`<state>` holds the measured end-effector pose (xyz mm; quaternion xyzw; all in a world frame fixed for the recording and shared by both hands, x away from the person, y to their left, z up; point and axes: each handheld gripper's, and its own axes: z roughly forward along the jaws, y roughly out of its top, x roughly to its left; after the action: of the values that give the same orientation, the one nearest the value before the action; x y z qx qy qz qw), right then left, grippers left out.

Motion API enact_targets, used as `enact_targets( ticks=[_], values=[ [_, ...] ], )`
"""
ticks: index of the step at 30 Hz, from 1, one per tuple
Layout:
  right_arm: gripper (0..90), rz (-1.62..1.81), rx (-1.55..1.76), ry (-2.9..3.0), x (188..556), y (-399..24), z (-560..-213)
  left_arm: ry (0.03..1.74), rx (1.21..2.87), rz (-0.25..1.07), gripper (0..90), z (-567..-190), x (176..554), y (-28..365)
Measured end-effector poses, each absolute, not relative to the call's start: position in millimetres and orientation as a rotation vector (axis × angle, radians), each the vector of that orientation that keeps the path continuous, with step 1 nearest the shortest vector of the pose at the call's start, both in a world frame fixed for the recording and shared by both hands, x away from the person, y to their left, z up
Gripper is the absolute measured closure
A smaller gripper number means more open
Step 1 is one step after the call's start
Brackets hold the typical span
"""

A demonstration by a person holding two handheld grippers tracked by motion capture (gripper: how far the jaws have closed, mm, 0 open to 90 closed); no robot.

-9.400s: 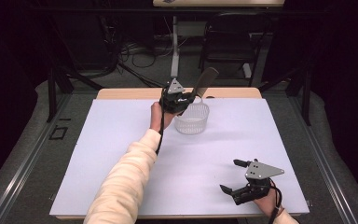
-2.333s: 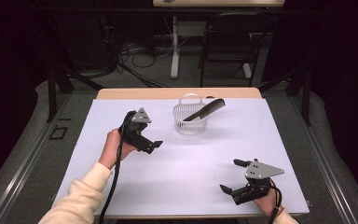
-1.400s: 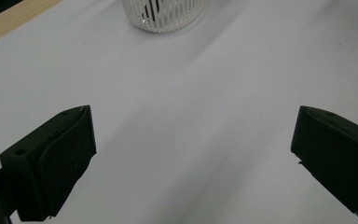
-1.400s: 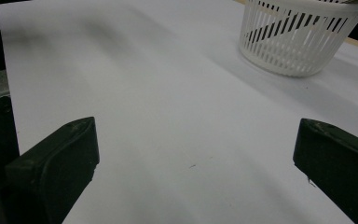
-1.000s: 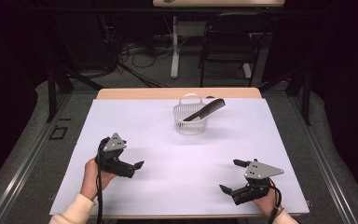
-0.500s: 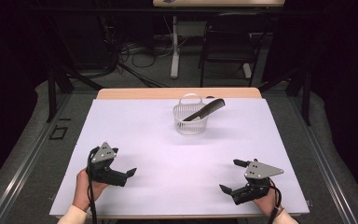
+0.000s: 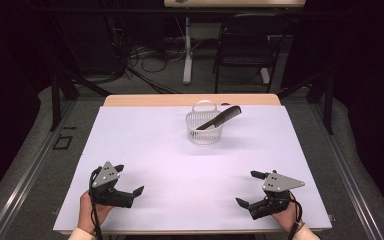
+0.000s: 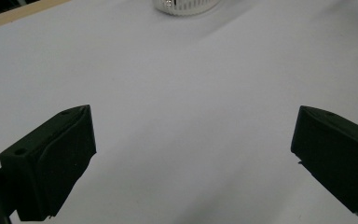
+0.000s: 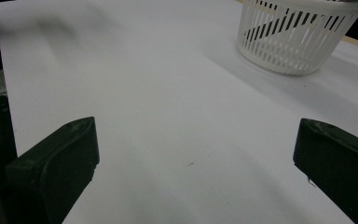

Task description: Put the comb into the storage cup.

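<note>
grippers sit at the near edge of the table (image 7: pixel 145 130), one at each corner, both resting low over the white sheet. left gripper (image 7: pixel 129 181) is held in a hand (image 7: pixel 91 210) at the near left, jaws spread wide with nothing between them; in the left gripper view the two black jaws stand far apart over bare white surface. right gripper (image 7: pixel 251 190) is held at the near right, jaws likewise released and holding nothing, and the right gripper view confirms a wide gap over the sheet.

white slatted basket (image 7: pixel 204 129) stands upright toward the far middle of the table, well apart from both grippers. dark comb (image 7: pixel 220 117) lies inside it, tilted, one end down in the basket and the other sticking out over the right rim. in the right gripper view the comb shows as a dark shape through the basket's slats. a grey three-cornered plate tops each gripper.
</note>
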<state>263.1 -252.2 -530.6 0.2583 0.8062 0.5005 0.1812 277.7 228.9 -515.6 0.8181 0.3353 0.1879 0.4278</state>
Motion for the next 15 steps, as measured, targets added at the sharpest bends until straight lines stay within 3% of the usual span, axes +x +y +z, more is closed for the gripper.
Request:
enact_targets(
  ticks=[15],
  values=[
    [0.0,1.409,0.731,2.28,262.6,-252.6,-530.6,0.87,2.047,0.481,0.0,-527.9,262.1,231.5]
  ],
)
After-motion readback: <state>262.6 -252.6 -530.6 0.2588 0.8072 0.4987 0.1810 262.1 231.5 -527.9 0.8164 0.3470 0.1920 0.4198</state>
